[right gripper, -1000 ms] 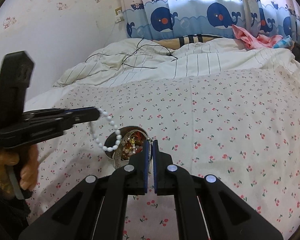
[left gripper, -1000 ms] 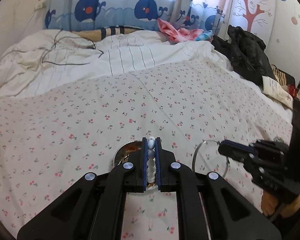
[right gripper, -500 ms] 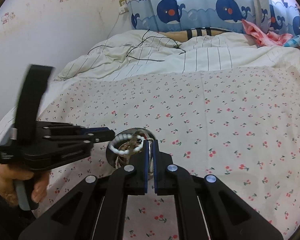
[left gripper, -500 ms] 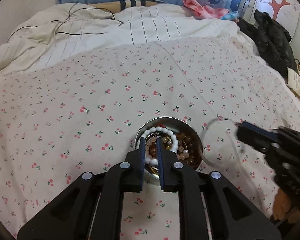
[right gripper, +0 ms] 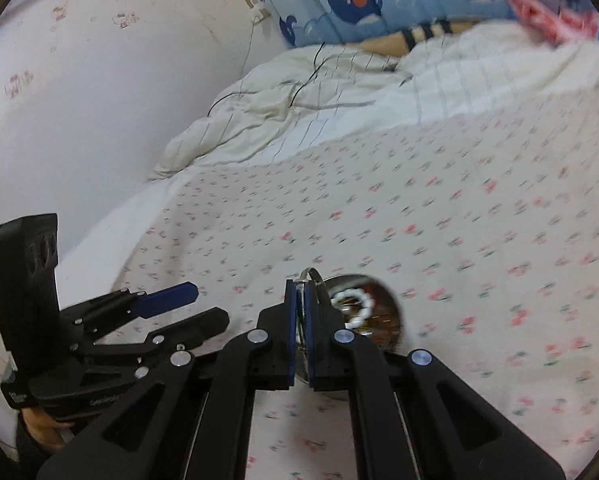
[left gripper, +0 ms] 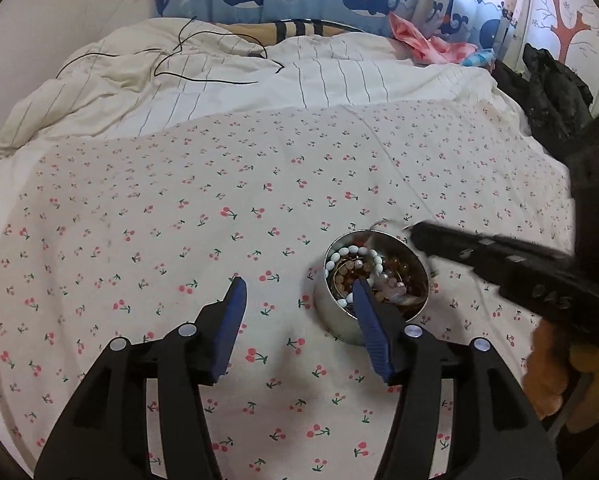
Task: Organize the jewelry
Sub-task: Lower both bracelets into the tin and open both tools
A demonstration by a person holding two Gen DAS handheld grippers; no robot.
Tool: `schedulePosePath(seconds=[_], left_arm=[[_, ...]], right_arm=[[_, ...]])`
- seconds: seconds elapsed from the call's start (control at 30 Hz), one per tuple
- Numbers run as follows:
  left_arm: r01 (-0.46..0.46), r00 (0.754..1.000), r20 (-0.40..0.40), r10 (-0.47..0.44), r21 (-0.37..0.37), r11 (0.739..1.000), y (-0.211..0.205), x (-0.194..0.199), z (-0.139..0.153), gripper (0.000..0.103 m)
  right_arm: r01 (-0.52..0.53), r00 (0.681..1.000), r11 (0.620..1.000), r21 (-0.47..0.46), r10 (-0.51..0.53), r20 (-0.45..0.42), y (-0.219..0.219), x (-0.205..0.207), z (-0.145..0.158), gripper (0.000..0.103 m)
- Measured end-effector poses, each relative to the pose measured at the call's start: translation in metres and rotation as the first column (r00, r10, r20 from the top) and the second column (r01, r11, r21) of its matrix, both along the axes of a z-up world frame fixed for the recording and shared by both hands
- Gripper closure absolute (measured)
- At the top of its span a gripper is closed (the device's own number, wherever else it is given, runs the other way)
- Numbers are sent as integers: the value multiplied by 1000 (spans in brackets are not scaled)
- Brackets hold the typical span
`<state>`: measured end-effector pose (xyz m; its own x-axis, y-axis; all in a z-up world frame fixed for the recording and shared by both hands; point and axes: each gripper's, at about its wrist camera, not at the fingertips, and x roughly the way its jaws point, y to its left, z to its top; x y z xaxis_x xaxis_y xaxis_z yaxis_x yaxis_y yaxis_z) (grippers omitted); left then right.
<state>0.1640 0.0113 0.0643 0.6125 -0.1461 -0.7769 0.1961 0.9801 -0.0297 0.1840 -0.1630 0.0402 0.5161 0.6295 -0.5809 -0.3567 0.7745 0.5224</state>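
Observation:
A small metal bowl (left gripper: 331, 320) stands on the cherry-print bedsheet, filled with bead bracelets. A white bead bracelet (left gripper: 339, 258) lies on top inside it. My left gripper (left gripper: 299, 284) is just left of the bowl, and its jaws are opening with nothing between them. Its right fingertip (left gripper: 359, 286) overlaps the bowl's near rim. My right gripper (right gripper: 299, 286) is shut on a thin silver bangle (right gripper: 313, 274), held at the bowl's rim (right gripper: 351, 278). In the left wrist view the right gripper (left gripper: 417, 234) comes in from the right, blurred, with the bangle (left gripper: 383, 225) over the bowl's far edge.
A rumpled striped duvet (left gripper: 259, 88) with a black cable (left gripper: 203, 76) lies at the head of the bed. Dark clothing (left gripper: 551, 92) is piled at the right edge. A wall (right gripper: 79, 100) runs along the bed's left side.
The left gripper lowered the white bead bracelet into the bowl, let it go, opened wide and shifted left. The right gripper moved in to the bowl with the bangle.

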Motion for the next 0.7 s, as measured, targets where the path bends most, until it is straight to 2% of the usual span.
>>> schedulePosePath(seconds=[0.13, 0.2, 0.27, 0.3, 0.33, 0.37, 0.5, 0.57, 0.7], left_arm=[[-5, 1000, -8, 5, 16, 1000, 2, 1, -2, 50], [0, 1000, -13, 0, 27, 1000, -1, 1, -3, 49], [9, 1000, -14, -8, 48, 999, -5, 0, -5, 45], [11, 1000, -13, -10, 54, 998, -6, -1, -6, 44], [13, 1000, -11, -13, 62, 998, -8, -2, -6, 42], [17, 1000, -10, -16, 71, 997, -10, -3, -7, 40], [9, 1000, 10, -10, 108, 994, -16, -6, -6, 35], [3, 1000, 22, -6, 96, 995, -15, -7, -3, 31], [-31, 997, 69, 23, 105, 994, -17, -12, 3, 27]], right_arm=[[28, 999, 986, -164, -24, 23, 17, 6, -11, 98], [47, 998, 966, -256, -37, 44, 22, 5, -14, 97], [60, 998, 949, -311, -45, 54, 24, 6, -18, 95], [56, 998, 936, -348, -40, 54, 27, 6, -20, 79], [53, 998, 932, -359, -35, 55, 28, 6, -22, 65], [53, 997, 928, -369, -32, 64, 30, 5, -24, 47], [70, 994, 920, -385, -34, 101, 31, -2, -22, 46], [97, 991, 926, -366, -56, 120, 23, -8, -15, 46], [172, 976, 916, -363, -108, 189, 8, -28, 6, 39]])
